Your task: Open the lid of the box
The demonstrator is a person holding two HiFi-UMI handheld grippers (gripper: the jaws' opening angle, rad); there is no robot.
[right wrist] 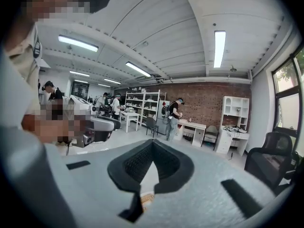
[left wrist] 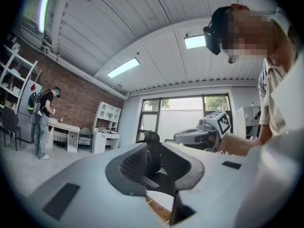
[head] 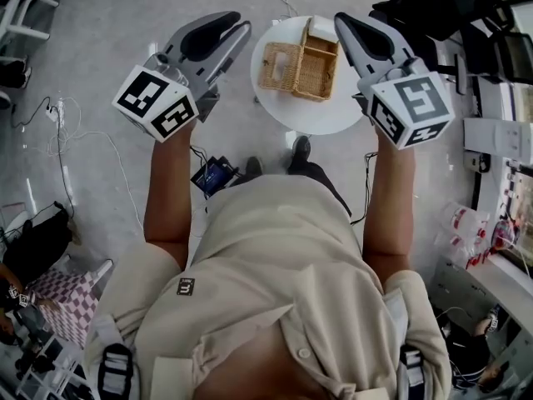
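A wicker box (head: pixel 317 72) stands on a round white table (head: pixel 333 117). Its lid (head: pixel 280 65), with a rectangular slot, lies flipped open to the box's left. Both grippers are raised well above the table, one on each side of the box, touching nothing. My left gripper (head: pixel 237 26) is open with a narrow gap and nothing between its pads (left wrist: pixel 134 164). My right gripper (head: pixel 341 20) is shut and empty, its fingertips meeting in the right gripper view (right wrist: pixel 152 144). A sliver of wicker (left wrist: pixel 159 213) shows below the left jaws.
Cables (head: pixel 92 148) and a blue device (head: pixel 215 174) lie on the grey floor left of the table. A black chair (head: pixel 433 7) and white shelving (head: pixel 491 132) stand at the right. Other people (right wrist: pixel 174 113) work at desks by the brick wall.
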